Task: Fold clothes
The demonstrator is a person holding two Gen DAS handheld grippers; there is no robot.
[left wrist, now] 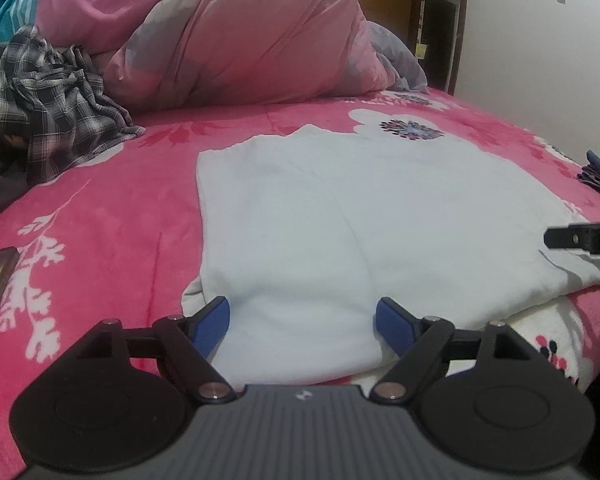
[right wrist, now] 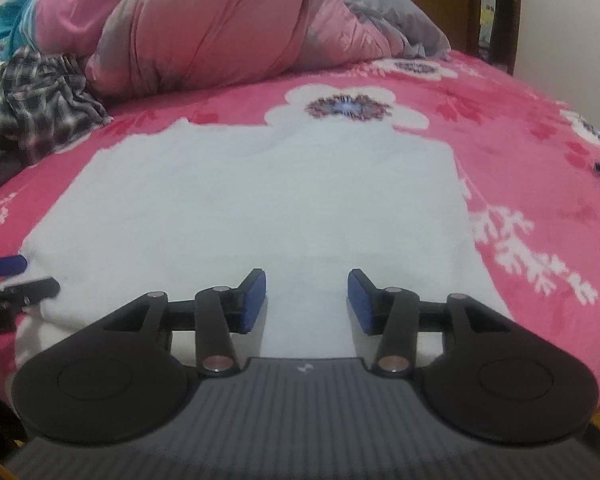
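here, one white garment (left wrist: pixel 340 216), one plaid shirt (left wrist: pixel 48 104), two open grippers

Open pink bed (right wrist: pixel 540 184) surface left and right of the white garment (right wrist: pixel 260 200). Blocked behind by piled quilt (right wrist: pixel 204 28), at far left by crumpled plaid shirt (left wrist: pixel 48 100).

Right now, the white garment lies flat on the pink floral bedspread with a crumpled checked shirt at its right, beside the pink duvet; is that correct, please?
Not quite: the checked shirt lies to the left of the white garment, as the left wrist view shows. The rest holds: it rests on the pink floral bedspread, by the pink duvet.
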